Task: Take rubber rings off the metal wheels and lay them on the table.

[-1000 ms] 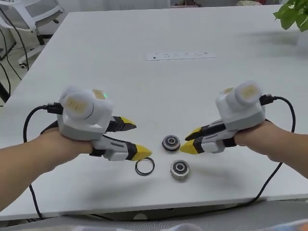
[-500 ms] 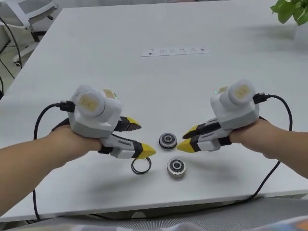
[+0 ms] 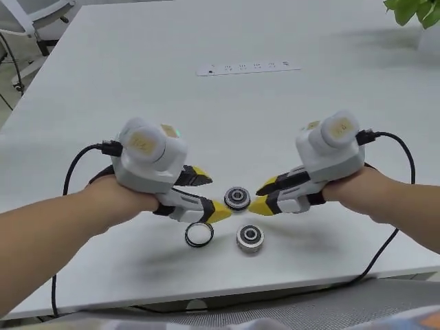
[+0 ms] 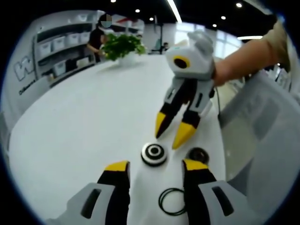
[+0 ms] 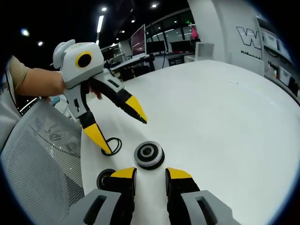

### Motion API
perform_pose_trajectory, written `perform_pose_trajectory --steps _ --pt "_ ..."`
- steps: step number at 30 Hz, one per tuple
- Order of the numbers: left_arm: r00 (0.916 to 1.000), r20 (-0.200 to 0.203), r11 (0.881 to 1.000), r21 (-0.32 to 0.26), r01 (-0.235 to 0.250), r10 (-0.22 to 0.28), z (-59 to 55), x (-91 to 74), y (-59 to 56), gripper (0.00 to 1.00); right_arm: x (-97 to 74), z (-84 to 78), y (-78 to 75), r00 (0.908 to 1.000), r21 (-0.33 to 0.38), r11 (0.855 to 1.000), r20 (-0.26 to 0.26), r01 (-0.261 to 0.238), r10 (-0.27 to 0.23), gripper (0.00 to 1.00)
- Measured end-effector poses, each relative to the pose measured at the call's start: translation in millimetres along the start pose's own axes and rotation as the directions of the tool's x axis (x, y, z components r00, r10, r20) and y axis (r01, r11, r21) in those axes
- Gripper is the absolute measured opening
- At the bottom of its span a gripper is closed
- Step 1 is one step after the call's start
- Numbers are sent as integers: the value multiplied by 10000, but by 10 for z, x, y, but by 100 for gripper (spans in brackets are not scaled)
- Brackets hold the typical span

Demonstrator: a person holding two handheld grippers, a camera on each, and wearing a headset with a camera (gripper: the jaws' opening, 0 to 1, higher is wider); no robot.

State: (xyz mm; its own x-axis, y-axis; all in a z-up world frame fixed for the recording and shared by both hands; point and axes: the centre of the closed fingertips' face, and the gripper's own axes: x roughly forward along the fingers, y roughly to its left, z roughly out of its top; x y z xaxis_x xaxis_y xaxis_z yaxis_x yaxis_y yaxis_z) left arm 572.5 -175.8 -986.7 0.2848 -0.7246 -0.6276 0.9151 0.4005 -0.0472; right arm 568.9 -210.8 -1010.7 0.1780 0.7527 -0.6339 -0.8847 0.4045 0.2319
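Note:
Two small metal wheels lie near the table's front edge. The farther wheel (image 3: 237, 197) sits between the tips of both grippers. The nearer wheel (image 3: 249, 237) lies just in front of it. A loose black rubber ring (image 3: 199, 234) rests flat on the table to the nearer wheel's left. My left gripper (image 3: 214, 196) is open, with its jaws on either side of the farther wheel (image 4: 153, 153), just short of it. My right gripper (image 3: 260, 196) faces it, also open, and the same wheel (image 5: 149, 154) lies just ahead of its tips. Neither gripper holds anything.
The white table (image 3: 275, 110) stretches far back, with a strip of printed marks (image 3: 247, 68) near its middle. A potted plant (image 3: 412, 10) stands at the far right corner. Cables trail from both grippers over the front edge.
Both grippers have closed in on the farther wheel from either side, so their tips now nearly meet around it. The wheels and the loose ring have stayed put.

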Motion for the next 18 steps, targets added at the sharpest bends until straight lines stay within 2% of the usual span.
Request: perform_pose_trajectory --steps 18 --pt "9998 -21 9997 137 213 -213 55 182 1 36 14 -2 28 9999 26 9999 53 -101 100 22"
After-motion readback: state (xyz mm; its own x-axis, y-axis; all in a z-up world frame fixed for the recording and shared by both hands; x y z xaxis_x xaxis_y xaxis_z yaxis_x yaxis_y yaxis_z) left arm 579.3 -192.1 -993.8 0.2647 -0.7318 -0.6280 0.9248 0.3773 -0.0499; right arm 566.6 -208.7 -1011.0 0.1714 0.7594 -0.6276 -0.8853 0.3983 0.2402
